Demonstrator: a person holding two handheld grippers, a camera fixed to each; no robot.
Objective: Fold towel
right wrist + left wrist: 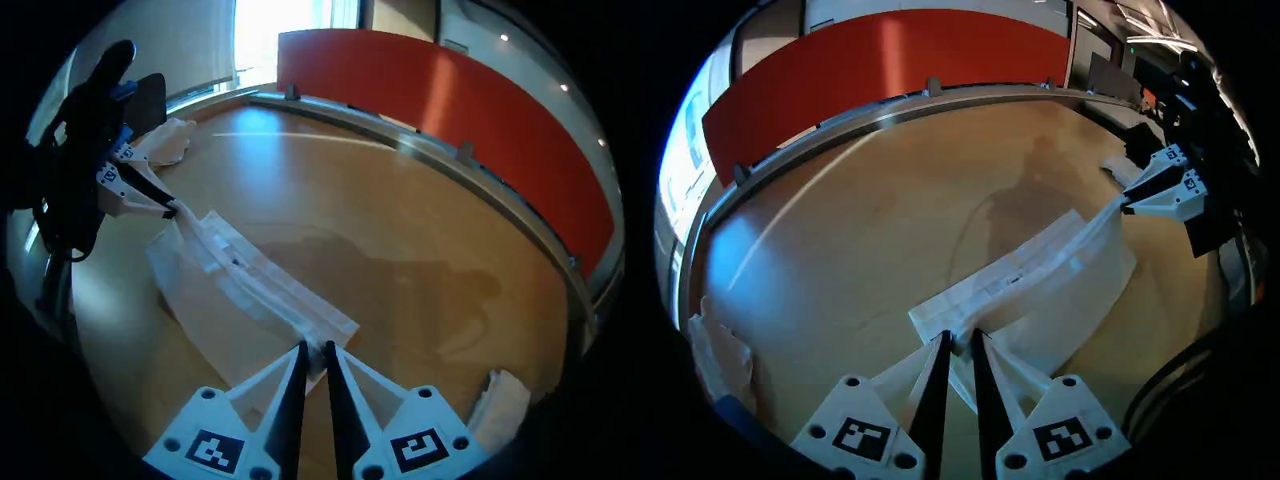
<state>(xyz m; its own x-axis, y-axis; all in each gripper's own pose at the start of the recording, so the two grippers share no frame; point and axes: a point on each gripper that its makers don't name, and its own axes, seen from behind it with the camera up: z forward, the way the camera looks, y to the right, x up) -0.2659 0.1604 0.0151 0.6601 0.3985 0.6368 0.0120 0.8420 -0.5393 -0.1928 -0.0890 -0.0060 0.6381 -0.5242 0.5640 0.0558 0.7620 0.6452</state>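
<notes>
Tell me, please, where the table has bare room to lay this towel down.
The table lies bare between the towel and the red partition. Crowded near side: left gripper and right gripper pinch the towel; crumpled cloths lie beyond them.

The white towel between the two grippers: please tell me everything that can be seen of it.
The towel is white, thin-looking cloth, folded into a long layered band. One end is pinched in the left gripper, the other end in the right gripper, so its upper edge runs stretched between them. The lower part sags in a curve and seems to rest on the wooden table. A small dark mark sits near its middle.
</notes>
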